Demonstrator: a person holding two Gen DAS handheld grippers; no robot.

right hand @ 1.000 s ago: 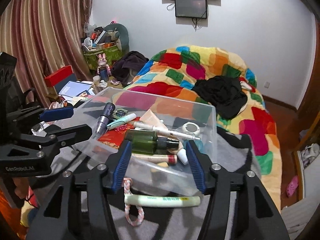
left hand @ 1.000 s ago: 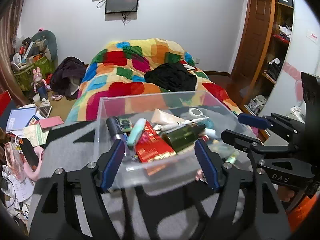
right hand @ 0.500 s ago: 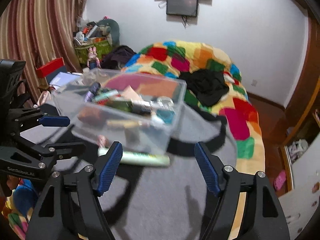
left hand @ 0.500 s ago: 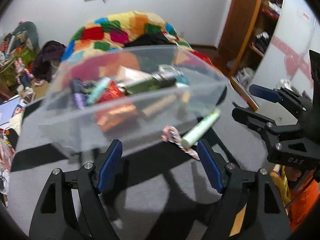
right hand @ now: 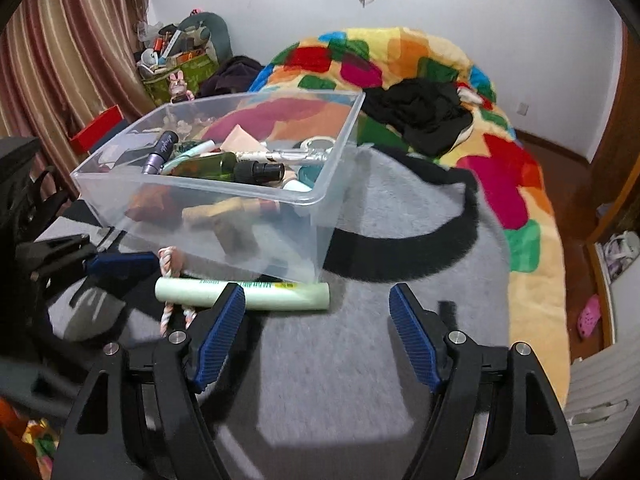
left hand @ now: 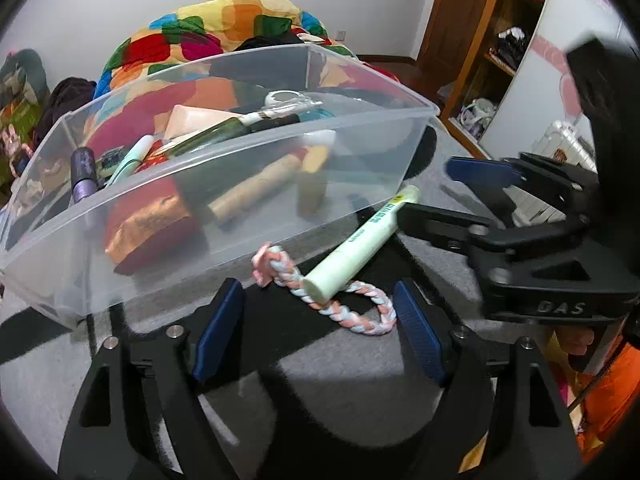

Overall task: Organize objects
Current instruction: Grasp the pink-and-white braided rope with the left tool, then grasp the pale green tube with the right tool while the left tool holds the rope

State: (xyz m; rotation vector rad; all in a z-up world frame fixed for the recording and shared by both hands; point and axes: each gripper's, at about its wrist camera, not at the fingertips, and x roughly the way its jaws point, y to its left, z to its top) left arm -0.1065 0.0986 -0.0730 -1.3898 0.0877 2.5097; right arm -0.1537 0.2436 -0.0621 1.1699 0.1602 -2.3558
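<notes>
A clear plastic bin [left hand: 248, 200] [right hand: 304, 200] sits on a grey and black blanket [right hand: 400, 240], filled with several cosmetics: a green bottle [right hand: 208, 166], a purple tube [left hand: 82, 174], a red packet [left hand: 148, 220]. A pale green tube [left hand: 360, 246] [right hand: 244, 294] lies on the blanket against the bin's near side, across a pink and white braided cord [left hand: 344, 304] [right hand: 168, 264]. My left gripper [left hand: 320, 320] is open and empty, just short of the cord and tube. My right gripper [right hand: 316, 330] is open and empty, near the tube's right end; it also shows in the left wrist view [left hand: 480, 184].
A bed with a bright patchwork quilt [right hand: 400, 64] and black clothes [right hand: 424, 112] lies behind the bin. Striped curtains [right hand: 60, 60] and cluttered bags stand at the left. A wooden shelf unit [left hand: 492, 32] stands at the right.
Both grippers have drawn back from the bin and dropped lower. The left now faces the tube and cord from close by. The right has swung rightward, past the bin's corner.
</notes>
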